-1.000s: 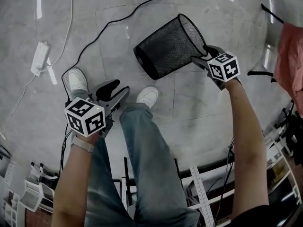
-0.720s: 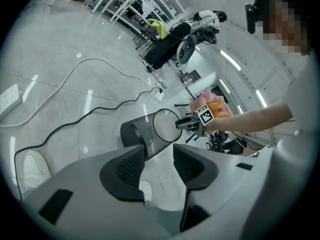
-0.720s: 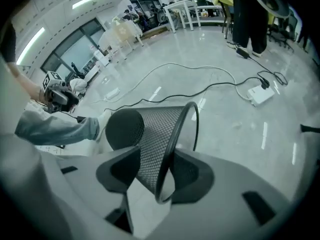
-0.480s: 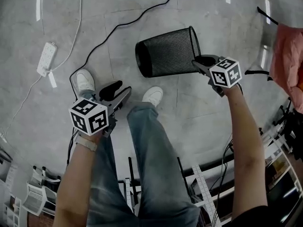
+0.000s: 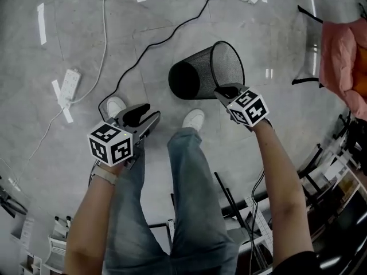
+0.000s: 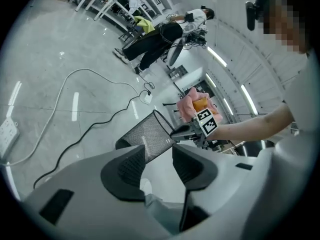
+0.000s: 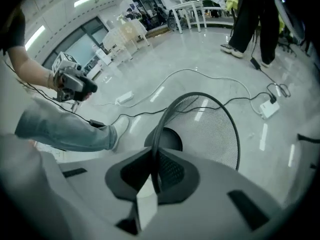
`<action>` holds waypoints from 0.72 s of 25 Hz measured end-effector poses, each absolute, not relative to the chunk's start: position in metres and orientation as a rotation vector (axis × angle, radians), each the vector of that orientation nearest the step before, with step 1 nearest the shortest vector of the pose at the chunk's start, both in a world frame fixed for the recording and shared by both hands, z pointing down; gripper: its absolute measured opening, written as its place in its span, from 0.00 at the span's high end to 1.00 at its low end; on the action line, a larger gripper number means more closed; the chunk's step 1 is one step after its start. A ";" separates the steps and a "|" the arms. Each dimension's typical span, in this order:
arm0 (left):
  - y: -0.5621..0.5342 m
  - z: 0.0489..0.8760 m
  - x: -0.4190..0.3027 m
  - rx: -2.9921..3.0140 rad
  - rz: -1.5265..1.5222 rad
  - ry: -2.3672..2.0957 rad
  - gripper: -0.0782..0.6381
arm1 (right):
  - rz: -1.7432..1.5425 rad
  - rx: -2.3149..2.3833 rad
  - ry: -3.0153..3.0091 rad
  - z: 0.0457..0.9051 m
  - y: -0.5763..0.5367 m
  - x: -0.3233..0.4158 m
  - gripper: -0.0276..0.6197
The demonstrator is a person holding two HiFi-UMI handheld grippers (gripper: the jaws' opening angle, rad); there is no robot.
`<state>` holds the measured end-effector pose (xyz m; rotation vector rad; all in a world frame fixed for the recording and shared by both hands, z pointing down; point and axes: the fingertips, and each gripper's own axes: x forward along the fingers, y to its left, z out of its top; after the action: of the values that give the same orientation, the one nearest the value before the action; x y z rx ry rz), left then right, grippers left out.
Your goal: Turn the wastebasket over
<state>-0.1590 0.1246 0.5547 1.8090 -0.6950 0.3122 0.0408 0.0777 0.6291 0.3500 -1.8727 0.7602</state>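
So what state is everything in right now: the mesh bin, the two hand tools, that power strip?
wastebasket: tipped on its side, held by its rim.
right gripper: fingers shut on the wastebasket's rim.
left gripper: fingers apart and closing, nothing between them.
power strip: lying flat on the floor.

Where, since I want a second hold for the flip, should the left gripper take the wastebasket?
Probably the wire rim, opposite where the right gripper is shut on it, one jaw inside, coming from the mouth side. The mesh wastebasket is tilted and its body looks too wide to span. The left gripper, jaws closing on nothing, is apart from it.
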 end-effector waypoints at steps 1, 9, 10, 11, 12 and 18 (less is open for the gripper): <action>0.122 0.551 -0.165 1.816 0.318 -0.686 0.65 | 0.719 0.377 -1.843 0.629 0.076 0.038 0.91; 0.102 0.542 -0.211 1.859 0.362 -0.619 0.65 | 0.532 0.527 -1.647 0.638 0.082 -0.003 0.91; 0.100 0.543 -0.217 1.863 0.368 -0.616 0.65 | 0.527 0.540 -1.630 0.641 0.085 -0.011 0.91; 0.098 0.544 -0.222 1.865 0.372 -0.615 0.65 | 0.523 0.552 -1.613 0.643 0.090 -0.019 0.91; 0.097 0.545 -0.228 1.864 0.374 -0.616 0.65 | 0.523 0.565 -1.599 0.646 0.094 -0.027 0.91; 0.094 0.551 -0.254 1.864 0.385 -0.613 0.65 | 0.581 0.686 -1.561 0.664 0.104 -0.072 0.91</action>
<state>-0.2542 0.0941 0.5510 1.8638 -0.6134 0.3848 -0.0721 0.1043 0.6642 0.6861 -1.5611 0.5806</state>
